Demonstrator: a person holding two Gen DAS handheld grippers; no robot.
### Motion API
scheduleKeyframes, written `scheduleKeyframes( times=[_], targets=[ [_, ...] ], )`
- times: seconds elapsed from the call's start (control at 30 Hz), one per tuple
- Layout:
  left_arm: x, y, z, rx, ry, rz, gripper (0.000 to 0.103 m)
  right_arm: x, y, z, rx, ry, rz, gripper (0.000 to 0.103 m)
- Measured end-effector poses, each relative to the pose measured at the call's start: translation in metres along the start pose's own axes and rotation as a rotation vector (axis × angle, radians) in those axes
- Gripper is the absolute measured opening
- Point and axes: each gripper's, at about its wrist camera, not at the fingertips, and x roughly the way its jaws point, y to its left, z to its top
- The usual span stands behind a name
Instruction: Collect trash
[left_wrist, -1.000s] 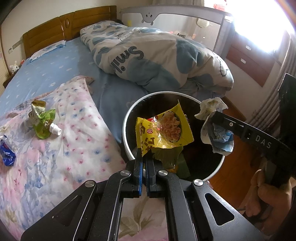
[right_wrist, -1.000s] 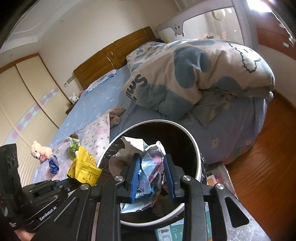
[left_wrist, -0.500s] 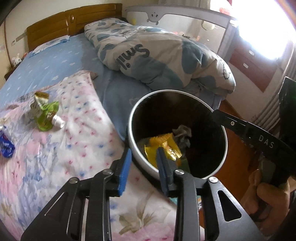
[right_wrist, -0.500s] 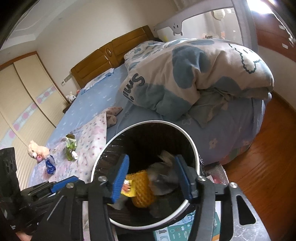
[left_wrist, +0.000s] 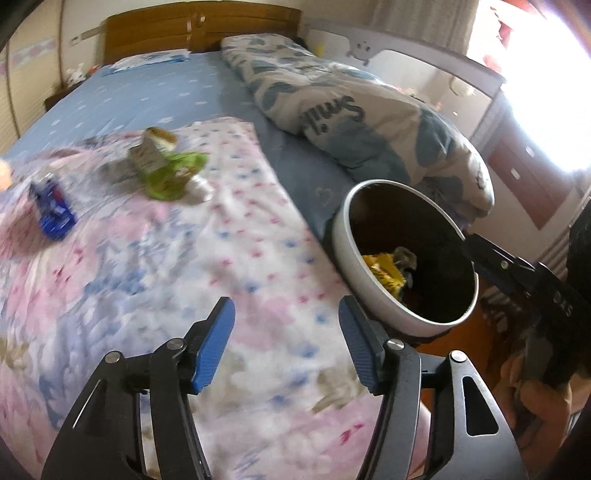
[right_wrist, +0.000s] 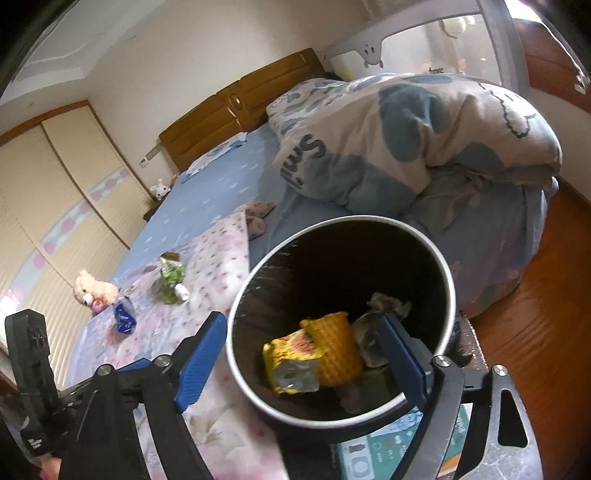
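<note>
left hand-held gripper (left_wrist: 284, 336) jaws just opening, empty | right hand-held gripper (right_wrist: 303, 354) likewise | green pouch (left_wrist: 171, 173): light, crinkly, pinch mid-body

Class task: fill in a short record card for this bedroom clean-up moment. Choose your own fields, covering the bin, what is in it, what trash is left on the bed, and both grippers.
Bin: round, white-rimmed trash bin beside the bed
In bin: yellow wrapper, crumpled paper
Left on bed: green pouch, blue wrapper, both on the floral blanket
Left gripper: open, jaws just opening, nothing between fingers, over the blanket
Right gripper: open, jaws just opening, nothing held, over the bin
</note>
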Motion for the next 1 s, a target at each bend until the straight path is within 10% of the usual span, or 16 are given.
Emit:
scheduleKeyframes(
  times=[1.0],
  targets=[
    [-0.072,0.097,-0.038,-0.160,-0.100,0.124,0.071,0.015,0.117,-0.034,-0.159,0.055,0.135,0.094]
  ],
)
